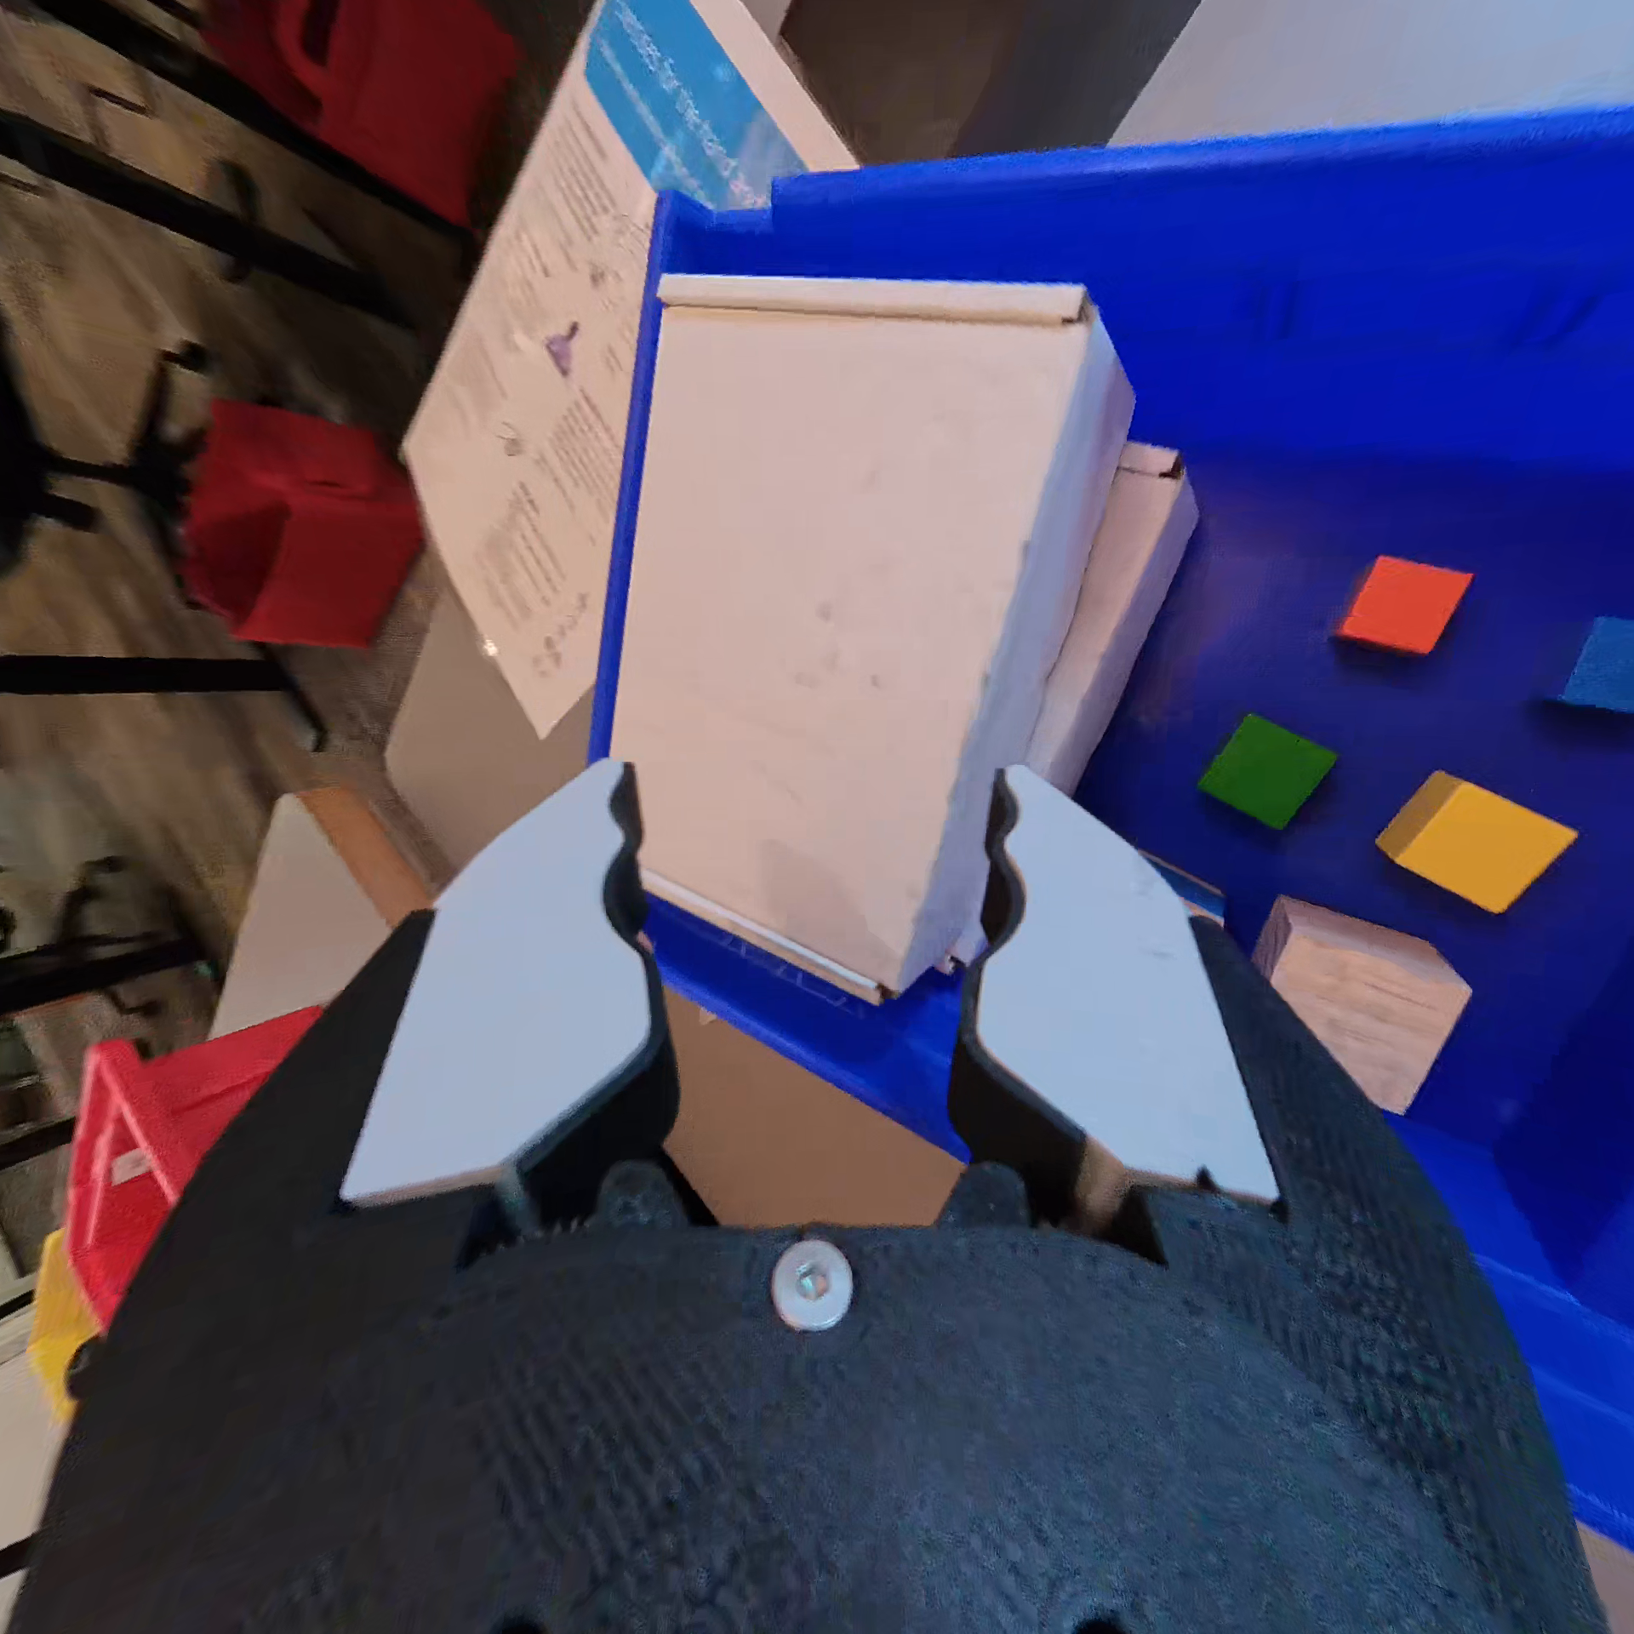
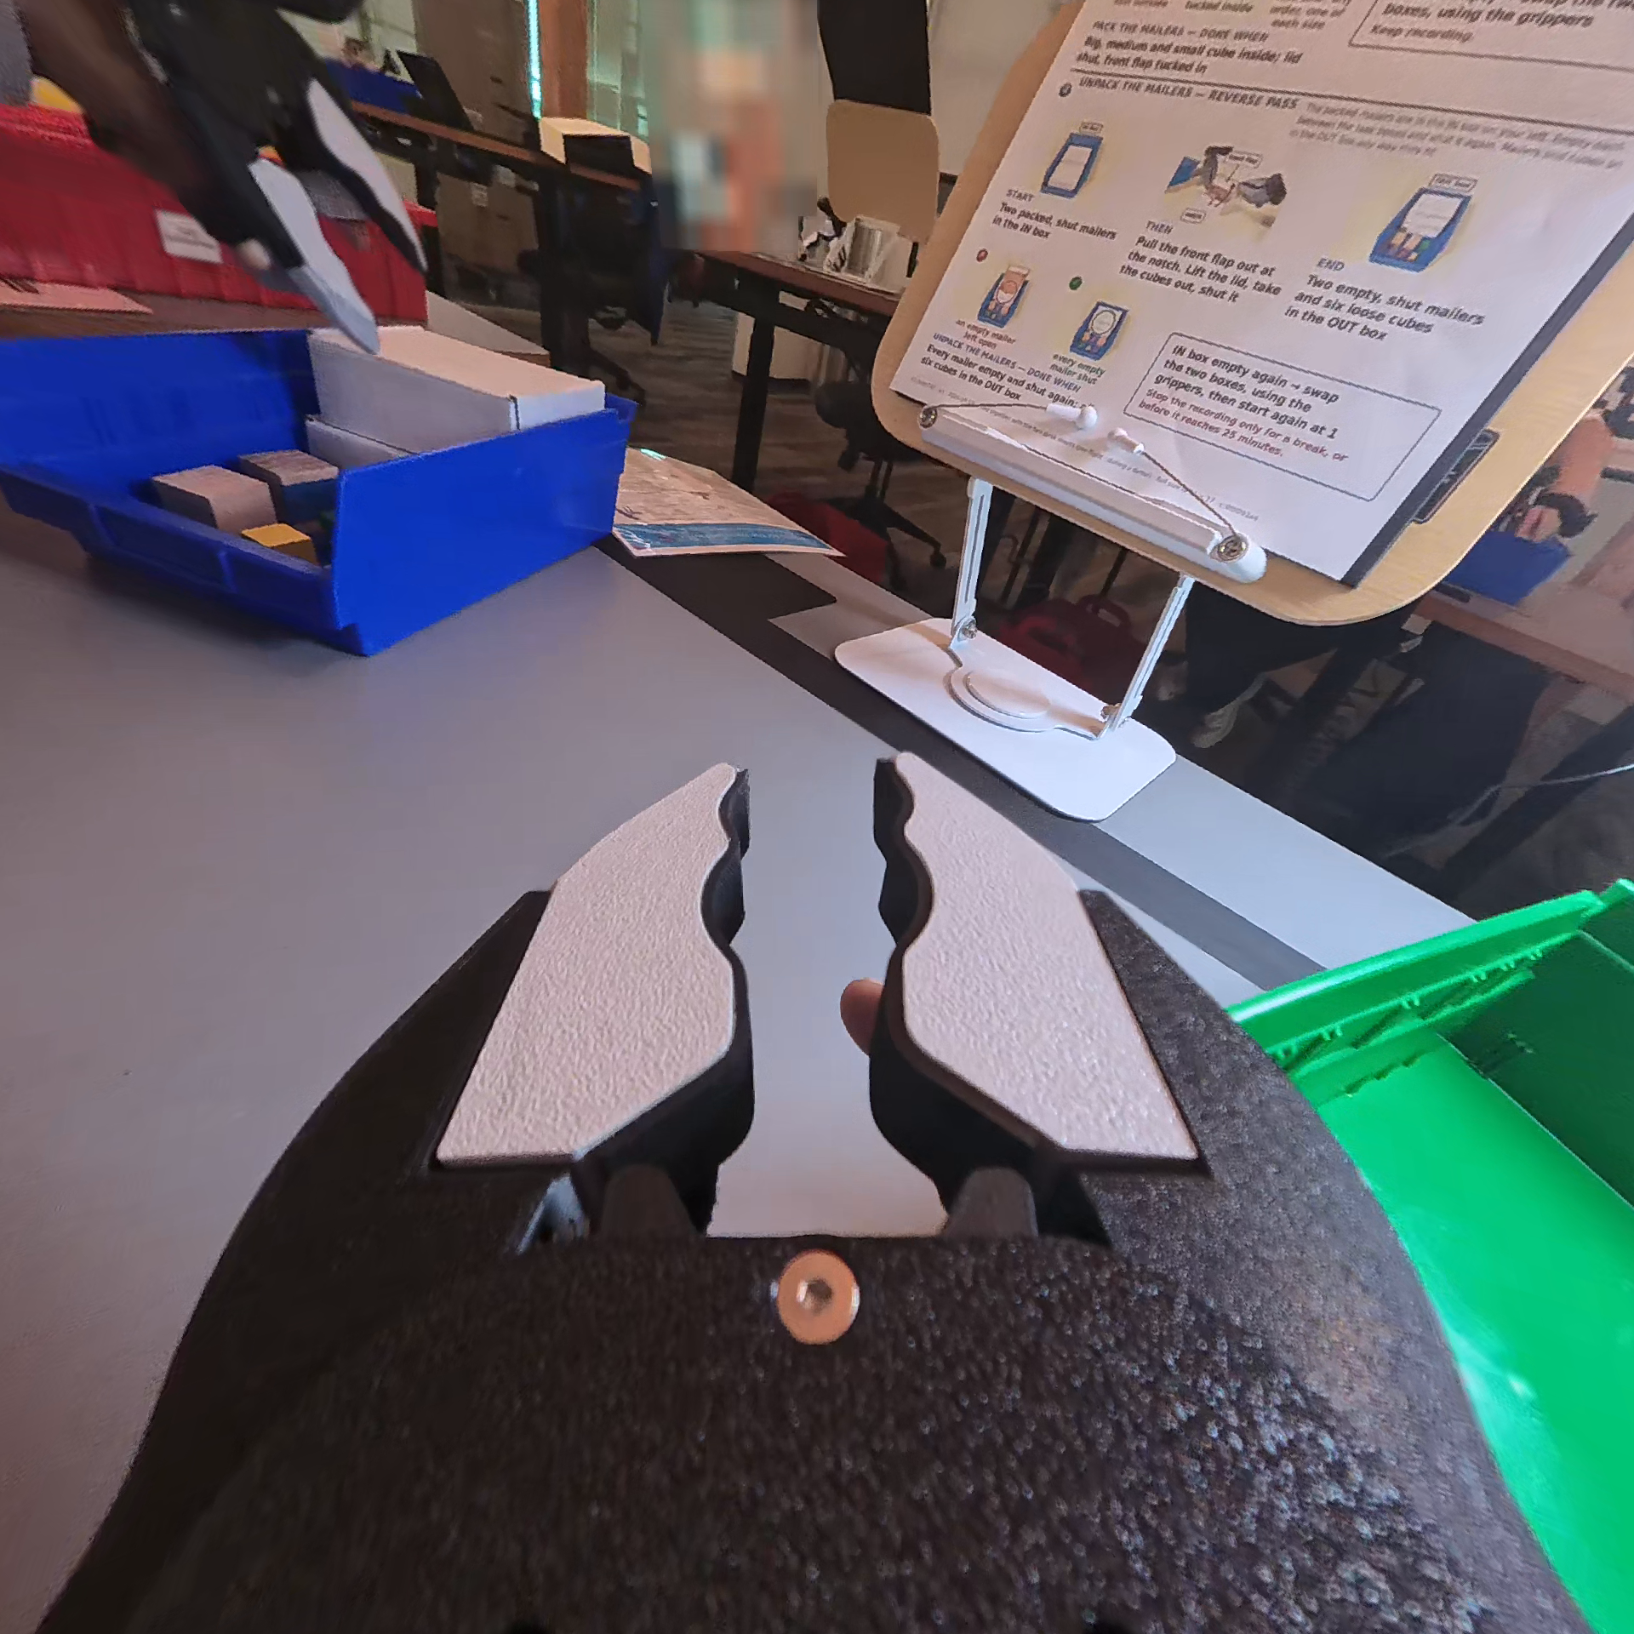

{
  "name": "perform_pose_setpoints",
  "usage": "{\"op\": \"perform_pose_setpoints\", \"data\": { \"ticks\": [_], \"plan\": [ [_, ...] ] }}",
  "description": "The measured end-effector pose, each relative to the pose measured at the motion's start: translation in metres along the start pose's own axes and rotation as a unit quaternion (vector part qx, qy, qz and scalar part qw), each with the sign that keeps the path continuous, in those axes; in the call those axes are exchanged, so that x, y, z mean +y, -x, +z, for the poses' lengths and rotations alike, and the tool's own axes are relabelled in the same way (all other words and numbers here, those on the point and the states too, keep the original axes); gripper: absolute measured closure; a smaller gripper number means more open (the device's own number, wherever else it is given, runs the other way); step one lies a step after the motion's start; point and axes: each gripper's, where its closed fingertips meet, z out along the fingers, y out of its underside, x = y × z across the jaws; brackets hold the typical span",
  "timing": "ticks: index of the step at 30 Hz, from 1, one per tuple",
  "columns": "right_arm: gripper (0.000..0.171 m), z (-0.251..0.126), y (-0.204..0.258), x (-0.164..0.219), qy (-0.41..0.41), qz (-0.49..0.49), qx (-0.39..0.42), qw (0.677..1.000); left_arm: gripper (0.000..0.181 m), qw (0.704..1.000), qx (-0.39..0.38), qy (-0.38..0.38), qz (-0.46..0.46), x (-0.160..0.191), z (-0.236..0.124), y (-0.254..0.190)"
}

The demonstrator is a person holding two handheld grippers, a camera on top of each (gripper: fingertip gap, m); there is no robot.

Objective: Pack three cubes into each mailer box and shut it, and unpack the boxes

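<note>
A shut white mailer box [image 1: 849,619] lies on top of a second white mailer [image 1: 1123,610] at one end of the blue bin [image 1: 1326,354]. Loose in the bin are orange [image 1: 1406,606], green [image 1: 1266,769], yellow [image 1: 1477,840], blue [image 1: 1605,663] and bare wooden [image 1: 1362,999] cubes. My left gripper [image 1: 813,849] is open, its fingertips on either side of the top mailer's near end, just above it. In the right wrist view it [image 2: 336,265] hangs over that mailer [image 2: 460,389]. My right gripper [image 2: 809,796] is open and empty over the grey table [image 2: 265,884].
A green bin [image 2: 1459,1105] stands by my right gripper. A white stand [image 2: 1017,707] holding an instruction sheet [image 2: 1238,265] is at the table's far edge. A paper sheet [image 2: 707,513] lies beside the blue bin [image 2: 442,530]. Red bins [image 2: 88,221] sit behind it. The left gripper's tips are roughly 50 centimeters from the right gripper's.
</note>
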Motion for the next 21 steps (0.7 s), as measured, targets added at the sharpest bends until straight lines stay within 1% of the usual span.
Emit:
{"op": "perform_pose_setpoints", "data": {
  "ticks": [4, 8, 10, 11, 13, 18, 21],
  "plan": [
    [0.144, 0.004, 0.004, 0.013, 0.018, -0.011, -0.011, 1.0, 0.074, 0.996, 0.075, 0.051, -0.004, -0.011, 0.019, 0.013],
    [0.144, 0.009, 0.004, 0.026, 0.037, -0.004, -0.018, 0.999, 0.059, 0.984, 0.148, 0.101, 0.006, -0.012, 0.043, 0.007],
    [0.144, 0.012, 0.003, 0.032, 0.044, 0.003, -0.024, 0.999, 0.055, 0.978, 0.166, 0.126, 0.02, -0.007, 0.054, 0.003],
    [0.144, 0.013, 0.003, 0.035, 0.047, 0.008, -0.027, 0.998, 0.056, 0.974, 0.18, 0.137, 0.024, -0.004, 0.058, -0.002],
    [0.144, 0.015, 0.004, 0.038, 0.05, 0.017, -0.036, 0.998, 0.057, 0.971, 0.173, 0.154, 0.058, 0.002, 0.064, -0.006],
    [0.145, 0.017, 0.008, 0.041, 0.052, 0.03, -0.055, 0.997, 0.058, 0.971, 0.162, 0.148, 0.09, -0.002, 0.057, -0.017],
    [0.145, 0.016, 0.01, 0.042, 0.052, 0.028, -0.06, 0.996, 0.059, 0.978, 0.149, 0.119, 0.09, -0.009, 0.045, -0.022]
  ]
}}
